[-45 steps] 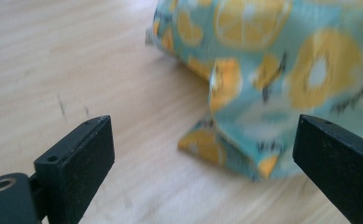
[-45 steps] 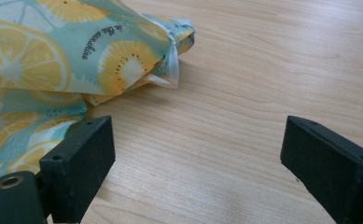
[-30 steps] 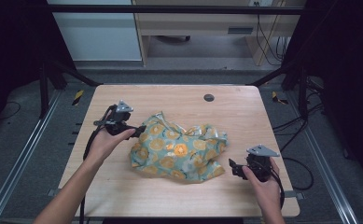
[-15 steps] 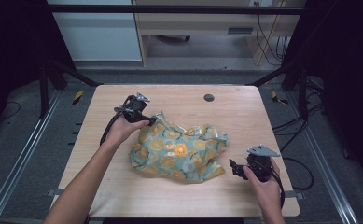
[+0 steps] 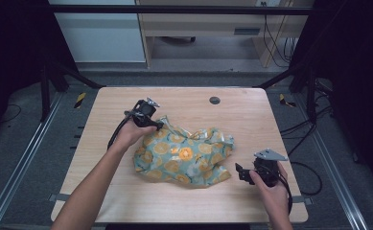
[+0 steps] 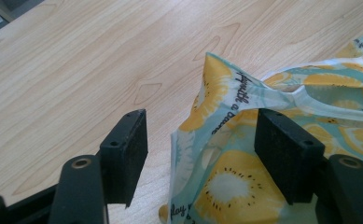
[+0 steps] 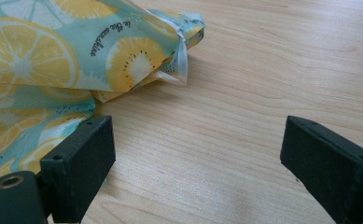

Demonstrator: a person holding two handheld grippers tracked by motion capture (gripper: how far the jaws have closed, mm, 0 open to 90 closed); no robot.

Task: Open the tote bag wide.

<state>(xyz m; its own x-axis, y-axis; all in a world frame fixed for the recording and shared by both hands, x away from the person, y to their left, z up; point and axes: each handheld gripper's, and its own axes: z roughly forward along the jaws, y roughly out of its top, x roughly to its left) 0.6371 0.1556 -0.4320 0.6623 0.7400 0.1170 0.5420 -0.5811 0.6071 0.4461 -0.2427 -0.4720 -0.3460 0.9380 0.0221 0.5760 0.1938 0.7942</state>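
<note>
Two grippers, both with jaws spread wide and nothing clamped. A crumpled fruit-print cloth sits mid-table, teal with orange and lemon slices. Left gripper is at the cloth's far-left corner, and in the left gripper view a raised fold pokes up between its jaws. Right gripper hovers over bare wood just beside the cloth's near-right edge.

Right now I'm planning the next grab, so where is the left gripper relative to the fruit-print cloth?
In the high view the left gripper sits at the cloth's far-left corner. Its own view shows the jaws open, with a raised cloth fold between them.
</note>
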